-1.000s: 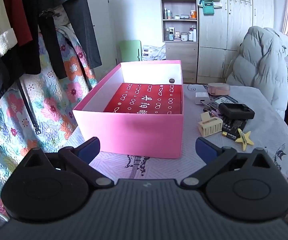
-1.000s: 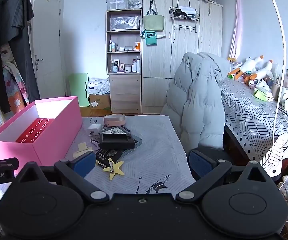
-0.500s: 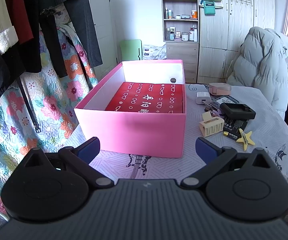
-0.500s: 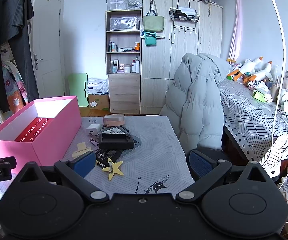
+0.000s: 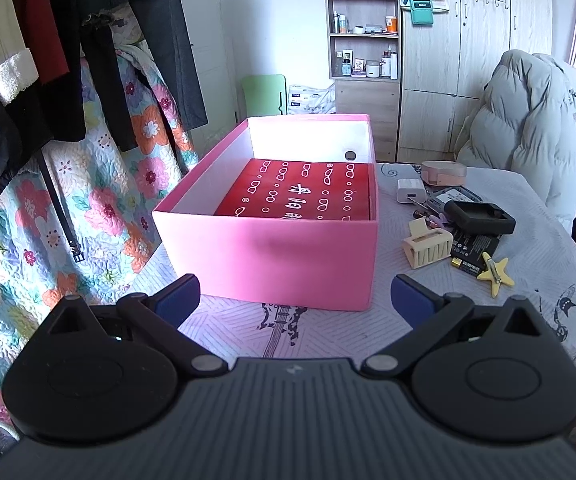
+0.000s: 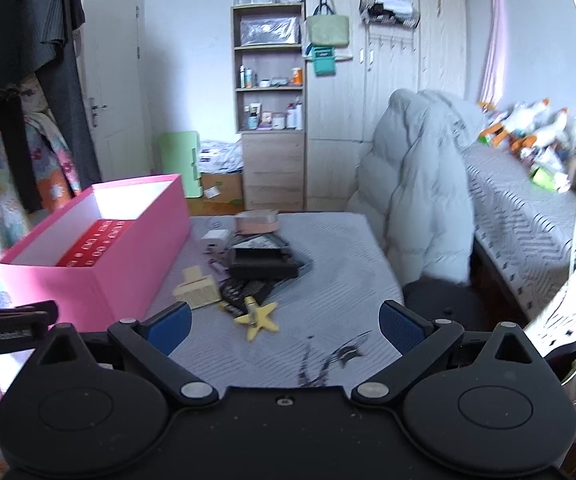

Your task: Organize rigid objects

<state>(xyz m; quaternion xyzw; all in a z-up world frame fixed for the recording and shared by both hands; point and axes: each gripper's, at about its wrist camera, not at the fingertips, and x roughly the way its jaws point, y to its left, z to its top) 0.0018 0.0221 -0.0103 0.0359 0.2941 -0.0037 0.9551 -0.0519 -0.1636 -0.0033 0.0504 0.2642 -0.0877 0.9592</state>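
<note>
Both tools hang above the near edge of the cloth-covered surface [image 5: 528, 248] with their blue pads spread wide and nothing between them: the left tool [image 5: 294, 296] faces the near wall of the pink box [image 5: 272, 256], the right tool [image 6: 284, 322] faces the loose clutter. A red patterned box [image 5: 308, 192] lies flat inside the pink box. Just right of the pink box lie a cream hair claw [image 5: 428, 246], a yellow star clip [image 6: 258, 316], a black case [image 5: 480, 216], a white charger [image 5: 410, 190] and a pink tape dispenser [image 5: 444, 172], all close together.
</note>
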